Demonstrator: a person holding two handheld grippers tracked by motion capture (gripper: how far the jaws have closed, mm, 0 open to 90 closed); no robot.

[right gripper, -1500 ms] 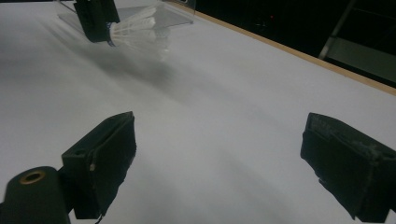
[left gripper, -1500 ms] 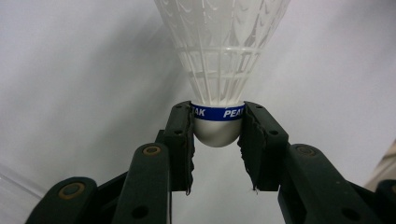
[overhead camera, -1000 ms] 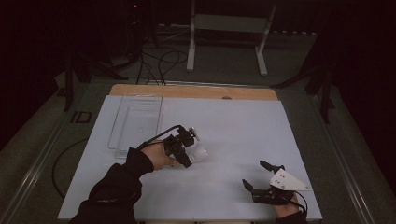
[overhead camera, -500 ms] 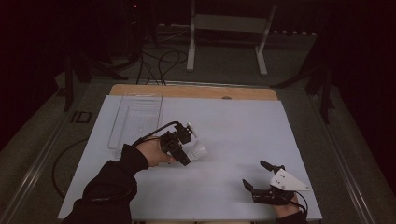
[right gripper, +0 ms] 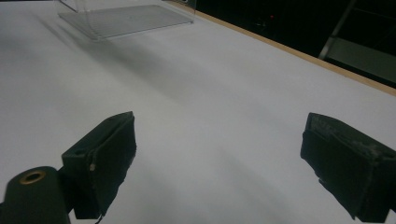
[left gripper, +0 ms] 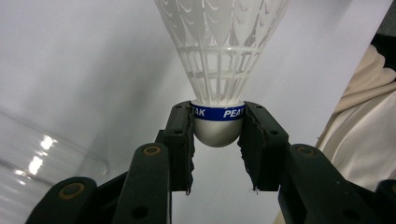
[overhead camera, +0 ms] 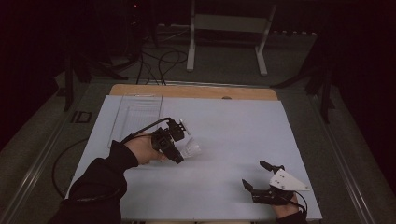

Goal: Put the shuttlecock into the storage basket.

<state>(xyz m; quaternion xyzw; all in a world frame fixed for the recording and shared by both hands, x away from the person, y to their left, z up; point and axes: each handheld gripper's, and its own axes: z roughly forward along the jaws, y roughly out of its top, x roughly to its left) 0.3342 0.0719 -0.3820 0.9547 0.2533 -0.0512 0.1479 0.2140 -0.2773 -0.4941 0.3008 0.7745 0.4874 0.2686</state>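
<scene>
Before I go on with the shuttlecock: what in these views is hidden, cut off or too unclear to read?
- Shuttlecock: the left gripper view's top edge cuts off its skirt; in the high view it is a small pale blur.
- Blue band: its lettering runs behind the pads, so it is only partly legible.
- Clear tray: too faint in the high view to tell whether anything lies in it.
- Right gripper: the bottom edge of the high view cuts off the hand.
</scene>
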